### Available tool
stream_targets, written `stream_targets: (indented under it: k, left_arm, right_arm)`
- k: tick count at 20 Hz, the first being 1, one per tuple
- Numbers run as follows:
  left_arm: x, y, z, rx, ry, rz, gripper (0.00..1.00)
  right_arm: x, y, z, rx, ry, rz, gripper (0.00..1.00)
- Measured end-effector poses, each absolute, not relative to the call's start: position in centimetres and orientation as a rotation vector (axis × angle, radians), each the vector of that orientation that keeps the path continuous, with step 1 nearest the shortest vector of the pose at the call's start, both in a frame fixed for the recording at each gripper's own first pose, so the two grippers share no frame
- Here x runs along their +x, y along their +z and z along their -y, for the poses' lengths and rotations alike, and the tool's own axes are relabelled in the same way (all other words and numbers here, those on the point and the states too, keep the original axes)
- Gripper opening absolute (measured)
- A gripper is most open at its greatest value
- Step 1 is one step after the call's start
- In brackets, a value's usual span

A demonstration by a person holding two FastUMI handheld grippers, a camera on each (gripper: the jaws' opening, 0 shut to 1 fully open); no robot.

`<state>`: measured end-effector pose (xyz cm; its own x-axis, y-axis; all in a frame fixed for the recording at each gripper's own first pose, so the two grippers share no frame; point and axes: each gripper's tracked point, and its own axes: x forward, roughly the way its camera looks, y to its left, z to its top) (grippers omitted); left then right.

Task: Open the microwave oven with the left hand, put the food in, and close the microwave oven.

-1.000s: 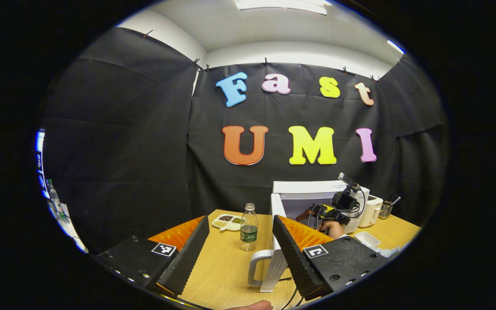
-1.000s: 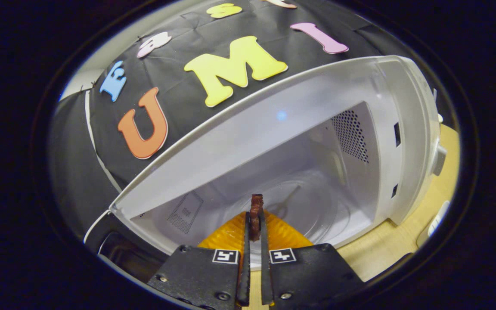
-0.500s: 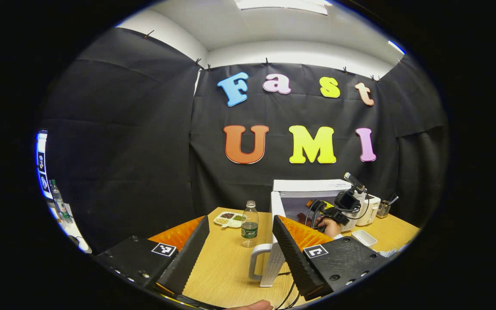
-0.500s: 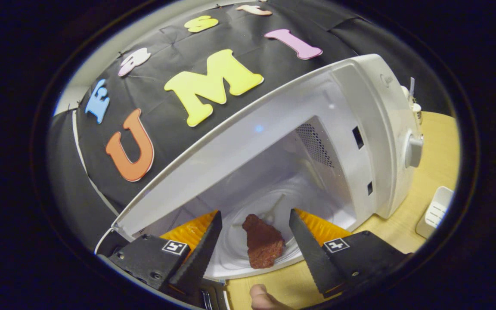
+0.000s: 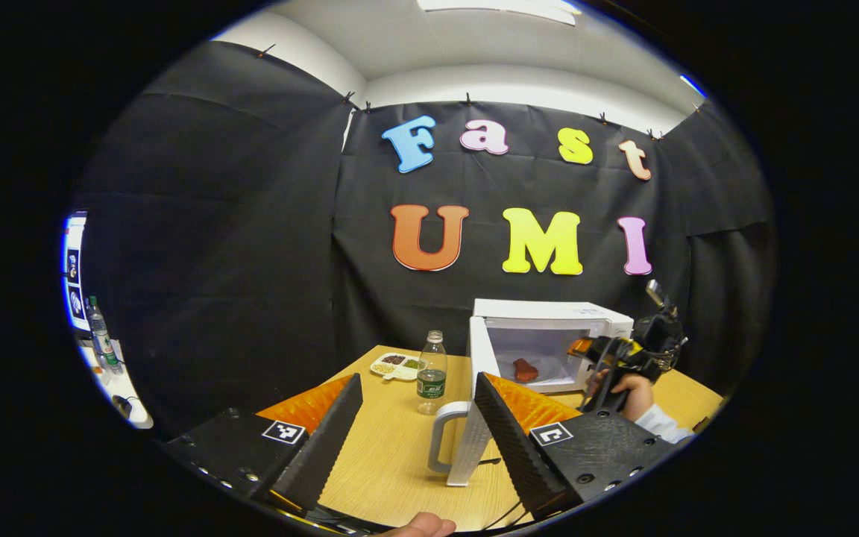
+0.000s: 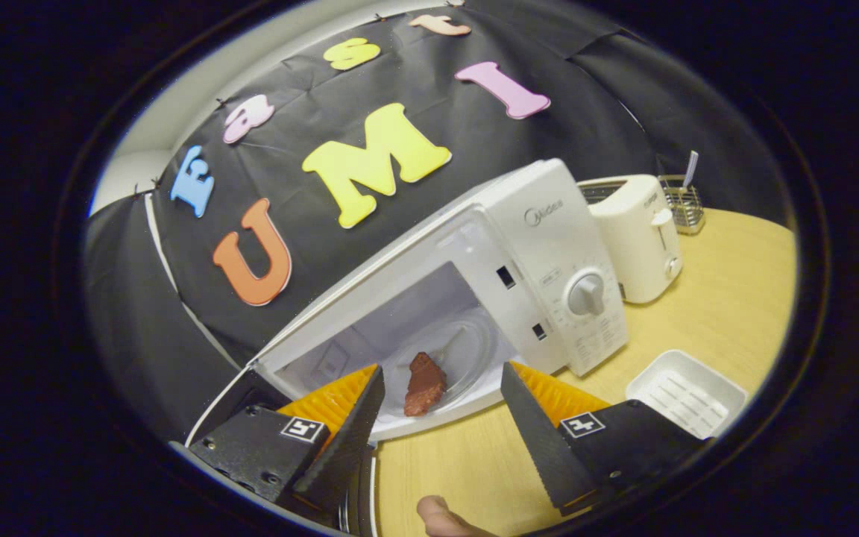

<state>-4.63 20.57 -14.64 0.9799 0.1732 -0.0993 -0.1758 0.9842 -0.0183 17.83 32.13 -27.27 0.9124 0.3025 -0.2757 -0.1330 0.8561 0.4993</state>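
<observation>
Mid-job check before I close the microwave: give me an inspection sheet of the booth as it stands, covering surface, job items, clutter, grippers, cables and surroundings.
Surface: wooden table, bare in front of the oven.
Job's things: microwave with its door swung open, handle facing the left gripper; piece of meat lying on the glass turntable inside.
Clutter: water bottle, divided snack dish, toaster, wire utensil holder, white tray.
Grippers: left gripper open, short of the door; right gripper open, outside the oven, empty.
Cables: dark cable on the table by the door; leads hanging from the right gripper.
Surroundings: black cloth wall.
</observation>
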Motion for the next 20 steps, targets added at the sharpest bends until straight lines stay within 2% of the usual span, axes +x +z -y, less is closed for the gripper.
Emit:
stream_targets:
  k: [1, 4, 5, 6, 9, 10, 12, 17, 20]
  left_arm:
    - [-4.7, -15.3, -21.4, -0.025, 0.196, -0.105, 0.81]
    - [-4.9, -16.5, -23.8, -0.021, 0.266, -0.110, 0.82]
    - [-4.8, -16.9, -24.2, -0.024, 0.274, -0.110, 0.92]
    - [-4.6, -17.5, -24.0, -0.036, 0.258, -0.126, 0.88]
    - [-5.2, -18.4, -24.0, -0.076, 0.248, -0.156, 0.11]
    - [-4.8, -18.3, -24.2, -0.062, 0.246, -0.140, 0.23]
    - [-5.7, -18.0, -24.3, -0.074, 0.262, -0.134, 0.00]
    - [-5.1, -19.5, -24.2, -0.065, 0.254, -0.153, 0.00]
    - [-3.3, -20.6, -23.0, -0.102, 0.188, -0.155, 0.00]
  right_arm:
    - [16.2, -26.2, -31.2, 0.460, 0.263, -0.335, 1.00]
    - [12.3, -23.4, -26.7, 0.369, 0.303, -0.279, 1.00]
    - [11.0, -22.6, -25.1, 0.348, 0.306, -0.263, 1.00]
    - [9.7, -21.7, -23.6, 0.321, 0.314, -0.244, 1.00]
    - [6.4, -19.6, -19.2, 0.239, 0.310, -0.191, 1.00]
    - [5.4, -18.9, -18.0, 0.218, 0.311, -0.172, 0.99]
    - [3.9, -17.7, -15.9, 0.184, 0.303, -0.135, 0.99]
    - [0.9, -16.2, -13.9, 0.097, 0.310, -0.109, 1.00]
    - [0.1, -15.2, -13.8, 0.083, 0.316, -0.057, 1.00]
